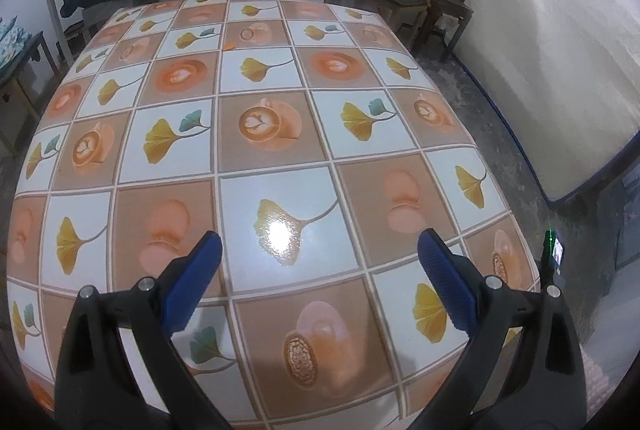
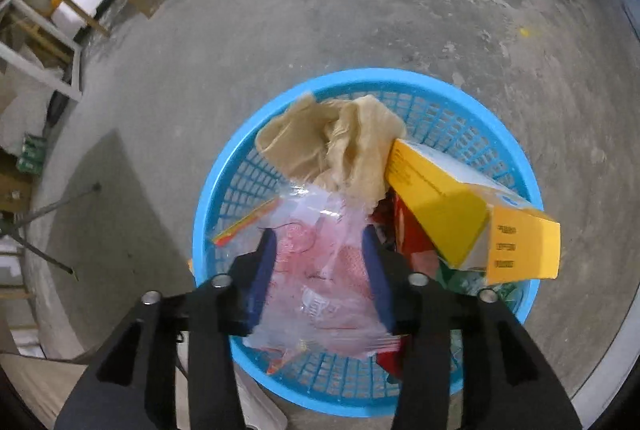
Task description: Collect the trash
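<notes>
Right gripper (image 2: pixel 320 270) above blue basket (image 2: pixel 224 166) on concrete floor, jaws parted; clear plastic bag (image 2: pixel 320 282) between blue pads, grip not certain. Basket also holds beige cloth (image 2: pixel 332 142) at far rim, yellow box (image 2: pixel 472 214) across right rim. Left gripper (image 1: pixel 320 270) released, empty, over patterned tablecloth (image 1: pixel 280 158).

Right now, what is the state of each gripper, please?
Left gripper: open, holding nothing, above the table.
Right gripper: open over the blue basket; a clear plastic bag lies between its fingers, apparently released.
</notes>
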`<action>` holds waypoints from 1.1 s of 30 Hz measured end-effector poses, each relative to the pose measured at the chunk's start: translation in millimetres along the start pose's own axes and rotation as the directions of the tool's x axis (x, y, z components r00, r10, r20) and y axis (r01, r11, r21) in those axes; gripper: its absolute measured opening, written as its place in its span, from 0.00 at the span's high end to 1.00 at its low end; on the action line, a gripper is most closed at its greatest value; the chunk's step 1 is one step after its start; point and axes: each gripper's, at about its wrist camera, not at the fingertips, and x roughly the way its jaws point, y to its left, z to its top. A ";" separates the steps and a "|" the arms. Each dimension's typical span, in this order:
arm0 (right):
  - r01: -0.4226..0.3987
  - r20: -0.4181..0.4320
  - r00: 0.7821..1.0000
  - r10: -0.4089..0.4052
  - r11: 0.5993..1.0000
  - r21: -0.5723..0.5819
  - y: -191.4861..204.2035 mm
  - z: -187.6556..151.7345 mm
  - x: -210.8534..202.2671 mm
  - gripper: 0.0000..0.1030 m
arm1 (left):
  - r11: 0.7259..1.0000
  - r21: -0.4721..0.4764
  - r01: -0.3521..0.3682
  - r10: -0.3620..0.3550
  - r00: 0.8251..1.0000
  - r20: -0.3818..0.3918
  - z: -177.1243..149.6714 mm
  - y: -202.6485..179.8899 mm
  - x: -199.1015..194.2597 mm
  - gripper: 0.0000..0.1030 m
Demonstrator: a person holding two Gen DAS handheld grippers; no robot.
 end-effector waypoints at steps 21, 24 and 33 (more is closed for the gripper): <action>-0.083 0.460 0.823 0.334 0.872 -0.483 156.0 -213.0 -316.9 0.06 | 1.000 -0.025 0.010 -0.005 0.982 0.189 -72.6 -6.3 -90.0 0.08; -0.063 0.445 0.817 0.367 0.823 -0.564 197.6 -242.9 -335.3 0.06 | 0.999 -0.038 -0.002 0.009 0.979 0.203 -84.0 -2.9 -99.5 0.08; -0.009 0.473 0.784 0.403 0.768 -0.640 271.9 -313.0 -352.3 0.06 | 0.975 -0.117 -0.189 0.214 0.938 0.271 -97.3 27.5 -137.0 0.08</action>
